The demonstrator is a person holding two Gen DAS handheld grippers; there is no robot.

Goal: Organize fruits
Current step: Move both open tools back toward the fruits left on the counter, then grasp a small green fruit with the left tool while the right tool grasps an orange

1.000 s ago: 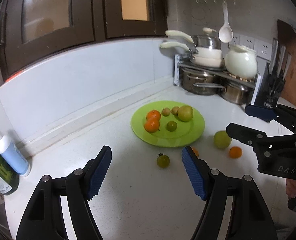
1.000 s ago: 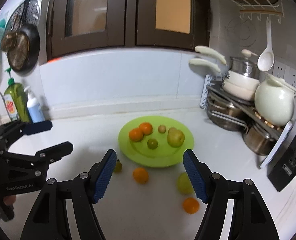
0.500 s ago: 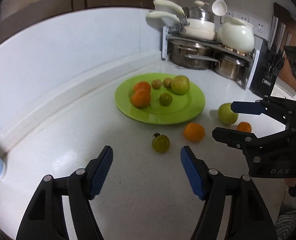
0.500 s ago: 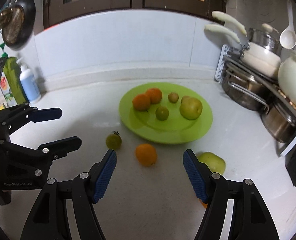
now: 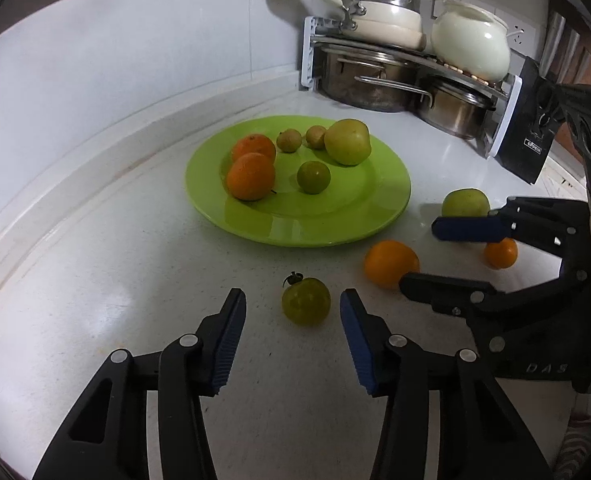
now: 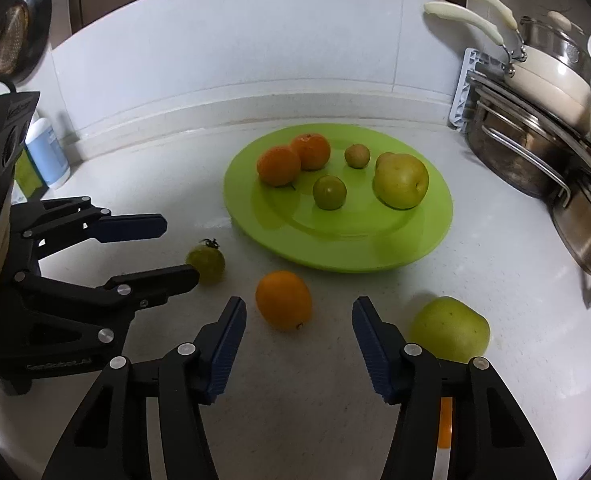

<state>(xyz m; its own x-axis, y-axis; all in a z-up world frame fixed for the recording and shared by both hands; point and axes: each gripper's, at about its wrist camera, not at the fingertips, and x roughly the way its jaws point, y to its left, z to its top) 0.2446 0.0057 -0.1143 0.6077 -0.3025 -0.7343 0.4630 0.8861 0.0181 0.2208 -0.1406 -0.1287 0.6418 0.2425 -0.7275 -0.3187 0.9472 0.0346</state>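
A green plate (image 5: 335,220) (image 6: 335,248) holds two oranges, a large yellow-green fruit and three small ones. On the counter in front of it lie a green tomato (image 5: 306,301) (image 6: 206,263), an orange (image 5: 391,263) (image 6: 283,300), a green apple (image 5: 465,202) (image 6: 449,330) and a small orange (image 5: 500,253). My left gripper (image 5: 292,298) (image 6: 179,250) is closing, with the tomato between its blue pads but untouched. My right gripper (image 6: 297,306) (image 5: 419,254) is also closing, astride the orange without pressing it.
A rack of steel pots (image 5: 375,80) with cream pans and a white kettle (image 5: 471,48) fills the back right corner. A black knife block (image 5: 531,136) stands beside it. A white and blue bottle (image 6: 49,152) stands at the left by the wall.
Both grippers have dropped toward the counter and tilted down. Their fingers have narrowed. The tomato now sits between the left fingers and the orange between the right.
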